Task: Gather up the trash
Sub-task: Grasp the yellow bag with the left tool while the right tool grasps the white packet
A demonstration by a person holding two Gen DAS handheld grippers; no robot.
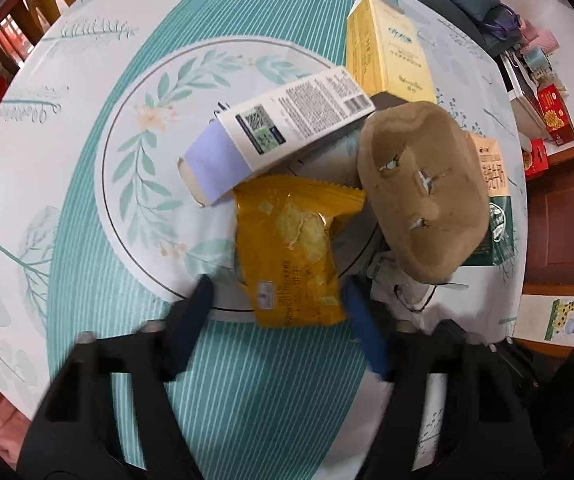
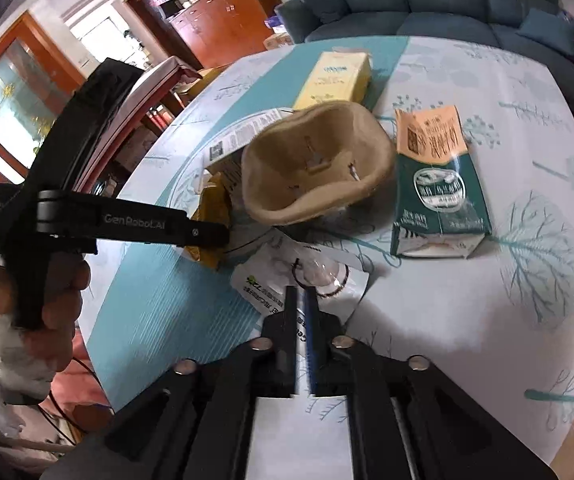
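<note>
A yellow snack wrapper (image 1: pixel 291 248) lies on the table among the trash. My left gripper (image 1: pixel 276 286) points steeply down over it, open, with a blue finger on each side of the wrapper's near end and a little apart from it. In the right wrist view that gripper's finger (image 2: pixel 207 236) reaches the wrapper (image 2: pixel 211 216) from the left, held by a hand (image 2: pixel 47 292). My right gripper (image 2: pixel 301 294) is almost closed, shut on the near edge of a white plastic pouch (image 2: pixel 267 284), which shows in the narrow gap. The pouch (image 1: pixel 403 288) lies crumpled beside the wrapper.
A brown pulp cup tray (image 1: pixel 423 188) leans over a white and lilac box (image 1: pixel 287 120). A yellow carton (image 1: pixel 387 52) stands behind and a green and orange carton (image 2: pixel 439 200) lies to the right. The glass turntable rim (image 1: pixel 105 152) curves left. A sofa (image 2: pixel 447 0) stands beyond the table.
</note>
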